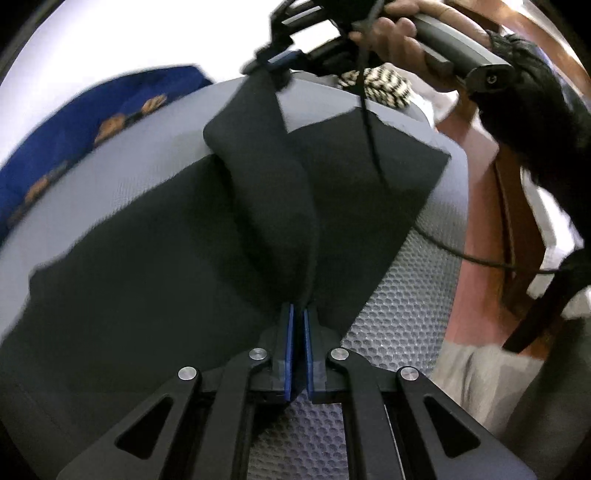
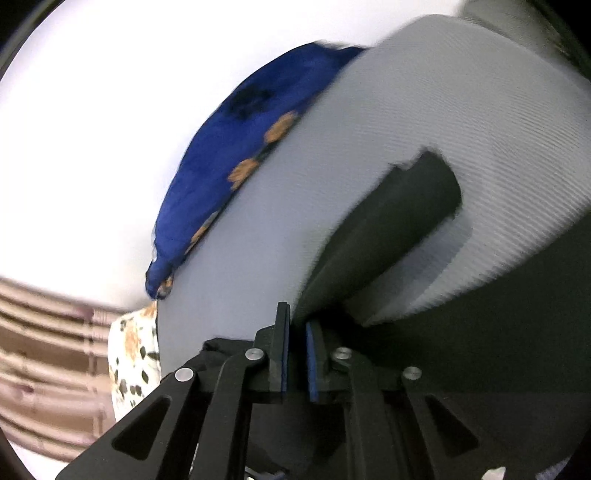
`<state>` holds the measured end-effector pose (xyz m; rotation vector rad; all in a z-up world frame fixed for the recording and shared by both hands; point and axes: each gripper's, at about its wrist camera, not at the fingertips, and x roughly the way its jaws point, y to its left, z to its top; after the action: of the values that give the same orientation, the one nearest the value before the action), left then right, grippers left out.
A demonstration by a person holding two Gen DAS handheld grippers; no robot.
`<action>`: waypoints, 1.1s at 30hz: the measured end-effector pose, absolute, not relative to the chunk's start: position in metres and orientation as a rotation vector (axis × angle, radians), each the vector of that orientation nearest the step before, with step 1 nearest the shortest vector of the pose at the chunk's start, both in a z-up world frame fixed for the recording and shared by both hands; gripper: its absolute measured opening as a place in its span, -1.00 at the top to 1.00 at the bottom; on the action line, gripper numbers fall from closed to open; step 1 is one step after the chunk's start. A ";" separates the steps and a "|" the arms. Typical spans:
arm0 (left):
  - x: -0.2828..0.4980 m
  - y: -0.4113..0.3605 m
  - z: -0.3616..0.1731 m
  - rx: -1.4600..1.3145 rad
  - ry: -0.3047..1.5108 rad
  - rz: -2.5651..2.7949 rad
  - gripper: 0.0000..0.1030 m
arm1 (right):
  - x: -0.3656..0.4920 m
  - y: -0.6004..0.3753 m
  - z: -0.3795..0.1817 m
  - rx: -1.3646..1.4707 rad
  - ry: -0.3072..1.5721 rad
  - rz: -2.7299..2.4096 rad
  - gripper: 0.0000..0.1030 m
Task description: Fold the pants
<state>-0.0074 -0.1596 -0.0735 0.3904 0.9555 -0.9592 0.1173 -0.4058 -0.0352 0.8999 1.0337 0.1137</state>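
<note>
Grey honeycomb-textured matting is covering the counter [image 1: 402, 295] beneath both views, with a bright white wall glowing behind it; dark, black fabric pants [image 1: 155, 258] are lying spread across most of that grey surface, reaching from the near edge towards the far side; the left claw [image 1: 298, 314] is pinching a raised ridge of the pants between its blue-padded fingers [image 1: 289, 350], which are standing almost together with only the cloth between them; from that pinch a long fold of the pants is stretching up and away to the right claw [image 1: 275, 64], which is gripping the far end of the same fold; a person's hand [image 1: 399, 33] is wrapping around the right tool's grey handle at the top of the left view, with a thin black cable hanging below it; in the right view the right claw [image 2: 295, 325] is standing narrow, its blue pads clamping a lifted strip of the pants [image 2: 388, 229] whose free end is curling above the grey surface; a blue cloth with orange motifs [image 2: 236, 155] is lying along the far edge of the counter; a white cloth with dark and orange spots [image 2: 135, 354] is sitting just beyond the near left corner; both views are blurring slightly.
</note>
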 end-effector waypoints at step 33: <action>0.022 -0.124 -0.089 0.141 1.067 -0.884 0.88 | 0.258 -0.391 -0.120 0.936 1.091 0.179 0.72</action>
<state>0.0217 -0.1239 -0.0890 0.1406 1.0670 -0.8844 0.2576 -0.3912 -0.1201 0.9363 1.0915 0.1790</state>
